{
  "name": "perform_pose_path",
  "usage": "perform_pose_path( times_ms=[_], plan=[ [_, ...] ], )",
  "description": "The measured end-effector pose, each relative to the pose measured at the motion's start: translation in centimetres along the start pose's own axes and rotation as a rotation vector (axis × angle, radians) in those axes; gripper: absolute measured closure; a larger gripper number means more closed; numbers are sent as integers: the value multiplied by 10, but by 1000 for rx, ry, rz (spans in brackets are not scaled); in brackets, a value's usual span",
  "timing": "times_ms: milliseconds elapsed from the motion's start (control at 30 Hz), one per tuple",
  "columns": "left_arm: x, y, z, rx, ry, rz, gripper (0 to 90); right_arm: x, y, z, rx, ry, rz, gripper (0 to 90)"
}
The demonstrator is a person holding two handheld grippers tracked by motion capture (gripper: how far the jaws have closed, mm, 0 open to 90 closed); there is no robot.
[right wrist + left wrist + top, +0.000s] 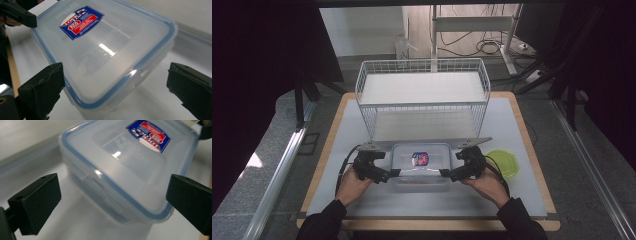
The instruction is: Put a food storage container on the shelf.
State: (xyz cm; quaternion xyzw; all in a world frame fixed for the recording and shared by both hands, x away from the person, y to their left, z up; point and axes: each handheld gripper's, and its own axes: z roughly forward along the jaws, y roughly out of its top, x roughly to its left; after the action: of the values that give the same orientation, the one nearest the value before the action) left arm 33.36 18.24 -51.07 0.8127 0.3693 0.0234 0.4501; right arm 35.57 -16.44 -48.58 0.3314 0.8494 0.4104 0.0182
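A clear plastic food box point(420, 165) with a blue-sealed lid and a red and blue sticker lies on the white mat near the front. My left gripper point(392, 173) is at its left end and my right gripper point(447, 173) at its right end. In the left gripper view the box point(125, 165) reaches in between the wide-apart jaws of the left gripper point(112, 205). The right gripper view shows the box point(100, 50) the same way, its near end between the jaws of the right gripper point(112, 90). Both are open, and I cannot tell whether the jaws touch the box.
A white wire basket shelf point(422, 95) stands just behind the box, its front feet close to both grippers. A green hexagonal lid point(502, 164) lies to the right of my right hand. The white mat point(512, 125) covers a wooden-edged table.
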Motion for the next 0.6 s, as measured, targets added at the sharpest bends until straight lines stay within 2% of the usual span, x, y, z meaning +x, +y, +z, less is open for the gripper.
perform_pose_path(
  times_ms=[33,67,167,200,233,267,300,333,367,500,600],
  plan=[
    [1,1,2,2,-16,-3,0,-2,3,6,15,29,27,18],
    [3,3,7,10,-52,-11,0,-4,3,9,26,28,33,26],
    [8,5,10,13,-66,-35,0,-9,5,15,46,63,84,18],
    [10,4,11,15,-84,-50,0,-10,5,17,44,68,97,18],
    [10,4,11,15,-84,-50,0,-10,5,17,44,68,97,18],
    [12,3,13,21,-114,-69,0,-12,6,18,40,71,105,22],
    [14,2,16,29,-149,-79,0,-16,7,21,47,101,138,28],
    [14,2,16,25,-153,-97,0,-16,7,21,47,101,138,28],
    [12,3,16,26,-142,-84,0,-17,7,22,46,104,157,33],
    [7,3,13,37,-118,-92,8,-17,7,15,63,109,175,114],
    [3,2,5,23,-94,-82,79,-13,5,10,67,110,171,161]
  ],
)
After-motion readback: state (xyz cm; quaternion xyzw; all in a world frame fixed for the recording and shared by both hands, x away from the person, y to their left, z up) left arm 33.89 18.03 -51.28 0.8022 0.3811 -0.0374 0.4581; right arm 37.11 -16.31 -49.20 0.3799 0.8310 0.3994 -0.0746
